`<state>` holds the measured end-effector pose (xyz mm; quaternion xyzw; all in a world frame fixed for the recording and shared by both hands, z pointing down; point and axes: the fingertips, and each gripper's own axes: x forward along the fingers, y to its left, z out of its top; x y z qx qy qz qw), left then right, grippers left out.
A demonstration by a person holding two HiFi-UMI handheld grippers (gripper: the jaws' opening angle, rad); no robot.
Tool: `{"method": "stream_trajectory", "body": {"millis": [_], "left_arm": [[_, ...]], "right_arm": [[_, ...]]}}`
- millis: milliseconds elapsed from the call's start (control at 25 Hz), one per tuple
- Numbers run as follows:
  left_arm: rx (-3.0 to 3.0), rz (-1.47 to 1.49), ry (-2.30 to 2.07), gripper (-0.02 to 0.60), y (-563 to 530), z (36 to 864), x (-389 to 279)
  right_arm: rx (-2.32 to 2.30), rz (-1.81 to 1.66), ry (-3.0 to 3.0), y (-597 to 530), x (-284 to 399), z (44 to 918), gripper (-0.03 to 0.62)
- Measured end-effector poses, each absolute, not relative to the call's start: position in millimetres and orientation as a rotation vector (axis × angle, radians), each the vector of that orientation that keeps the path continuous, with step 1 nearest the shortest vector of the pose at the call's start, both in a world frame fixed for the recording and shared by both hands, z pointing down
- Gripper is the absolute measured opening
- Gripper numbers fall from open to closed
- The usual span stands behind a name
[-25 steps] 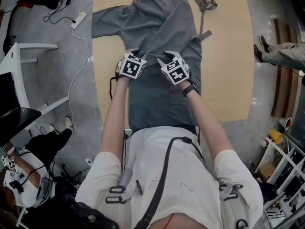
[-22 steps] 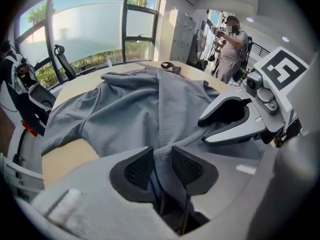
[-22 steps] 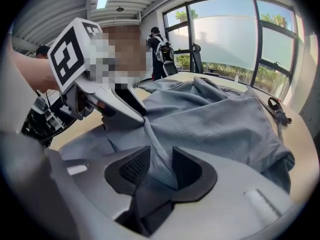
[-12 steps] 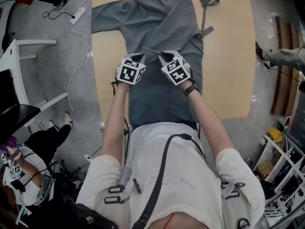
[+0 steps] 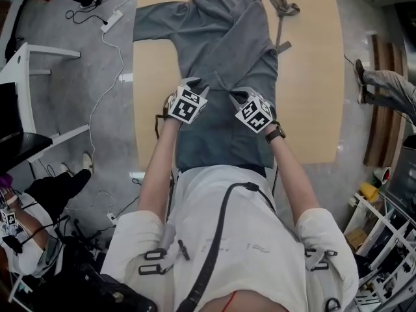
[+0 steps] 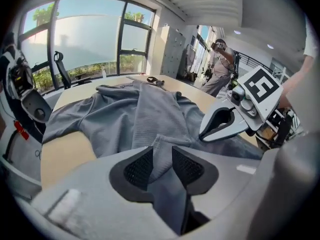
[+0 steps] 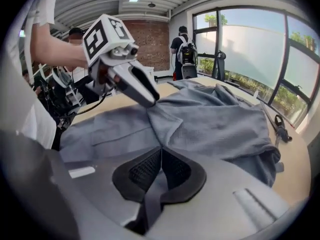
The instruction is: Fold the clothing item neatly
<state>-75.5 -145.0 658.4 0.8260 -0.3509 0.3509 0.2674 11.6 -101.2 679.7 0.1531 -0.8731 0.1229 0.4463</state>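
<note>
So your grey garment [image 5: 224,38] is spread flat down the middle of the desk [image 5: 318,77] in the head view. Its collar end is at the top of the frame, one sleeve [image 5: 153,26] sticks out to the upper left, and the bottom hem runs right up to your body at the lower centre. Both tools sit side by side on the middle of the cloth, just below where the front panels cross. Your left tool [image 5: 194,83] is at centre-left. Its jaws have just been opening, but a raised fold of the fabric fills the gap and touches both pads [image 6: 137,169], so it's pinched there and tented up off the desk. Your right tool [image 5: 239,97] is at centre-right, close beside the left one but not touching it. Its jaws have just been closing and now sit together on a thin edge of the same cloth, with creases running out from the tips and a strip of fabric coming back through the jaws.
</note>
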Motion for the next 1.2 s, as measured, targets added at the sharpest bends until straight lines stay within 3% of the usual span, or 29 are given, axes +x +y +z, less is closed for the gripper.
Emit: {"method": "stream_trajectory", "body": {"millis": [520,640,1080,1200], "left_arm": [[2.233,1.314,-0.821,0.109,-184.2,715.9,-36.6],[2.245,1.291,-0.853,0.045,-177.1,710.0,-35.3],[2.224,1.148,-0.832,0.043,-45.6,693.5,-46.8],[2.149,0.955,-0.898,0.044,-40.6,677.8,-58.7]], "right_arm": [[0.680,0.701,-2.180,-46.4,60.3,660.1,0.018],[0.710,0.711,-2.176,-36.4,76.0,657.3,0.020],[0.735,0.747,-2.206,-53.1,64.5,652.4,0.028],[0.702,0.766,-2.238,-59.4,44.1,646.7,0.028]]}}
